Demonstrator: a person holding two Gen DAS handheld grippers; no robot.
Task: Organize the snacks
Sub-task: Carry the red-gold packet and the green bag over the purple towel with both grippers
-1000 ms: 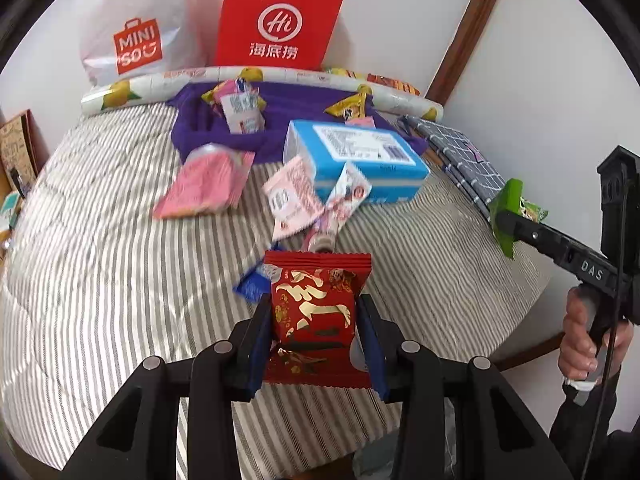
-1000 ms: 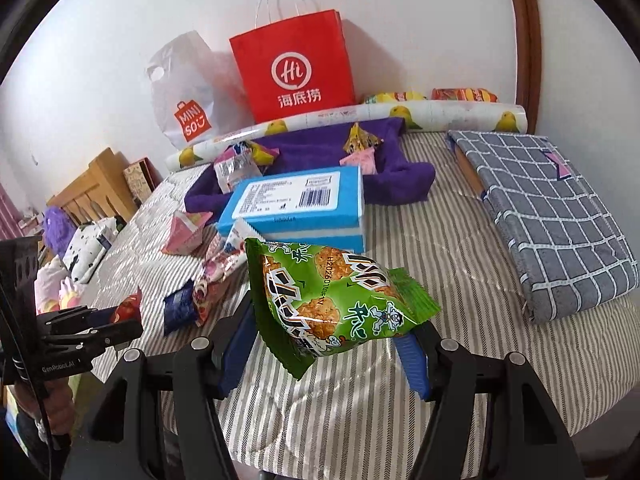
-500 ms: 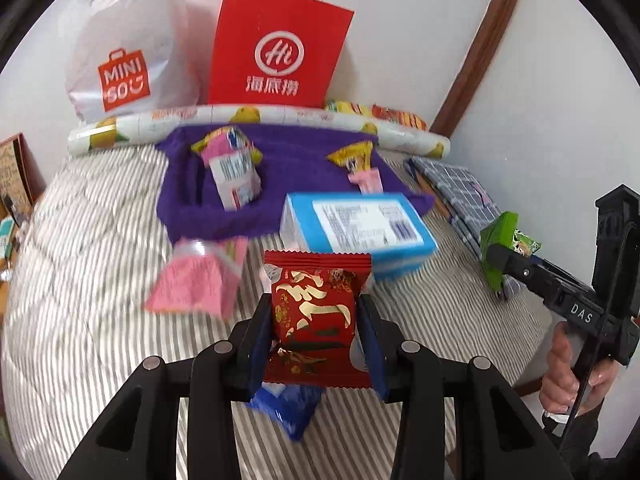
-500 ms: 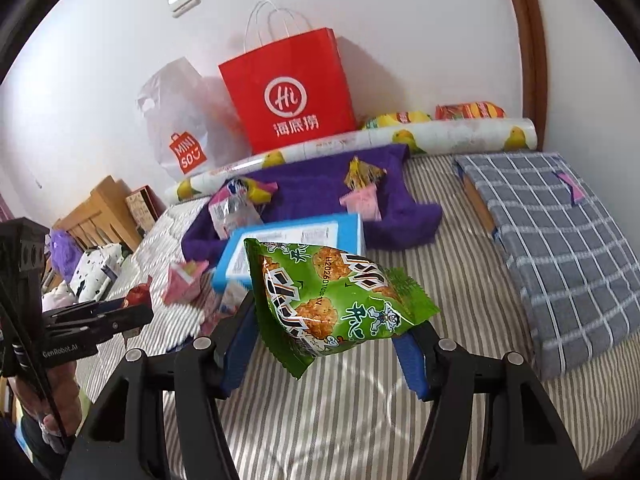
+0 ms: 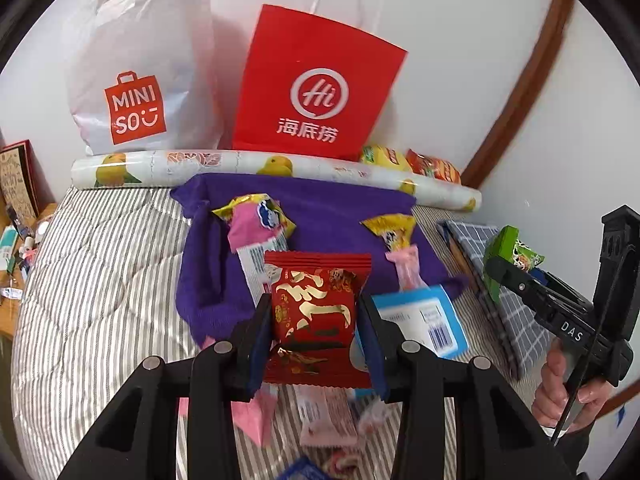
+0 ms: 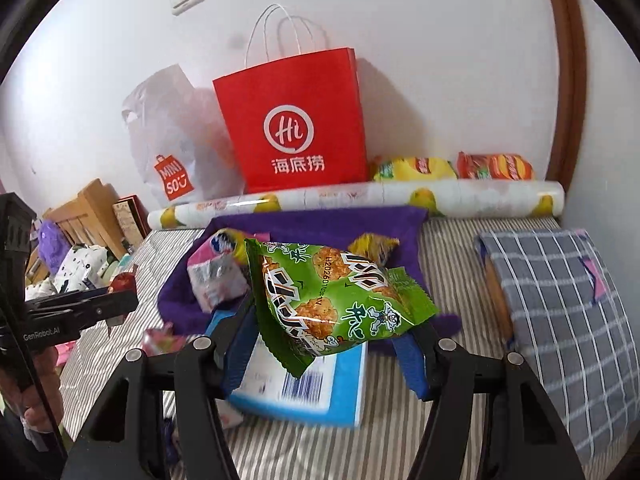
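Note:
My left gripper (image 5: 316,344) is shut on a red snack packet with gold lettering (image 5: 316,312), held upright above the bed, in front of the purple cloth (image 5: 328,208). My right gripper (image 6: 328,340) is shut on a green snack bag (image 6: 332,296), held above the blue box (image 6: 340,396); this bag also shows in the left wrist view (image 5: 508,256). On the purple cloth lie a pink-and-yellow packet (image 5: 256,220) and a yellow packet (image 5: 394,232). A red paper bag (image 5: 316,84) and a white Miniso bag (image 5: 140,72) stand against the wall.
A rolled fruit-print sheet (image 5: 276,168) lies behind the cloth, with yellow and red-orange chip bags (image 6: 452,168) behind it. A grey checked folded cloth (image 6: 560,300) lies at the right. Loose pink packets (image 5: 324,416) lie on the striped bed under my left gripper.
Both grippers have moved forward toward the purple cloth and the bags at the wall, each keeping hold of its packet. The blue box now sits close under them.

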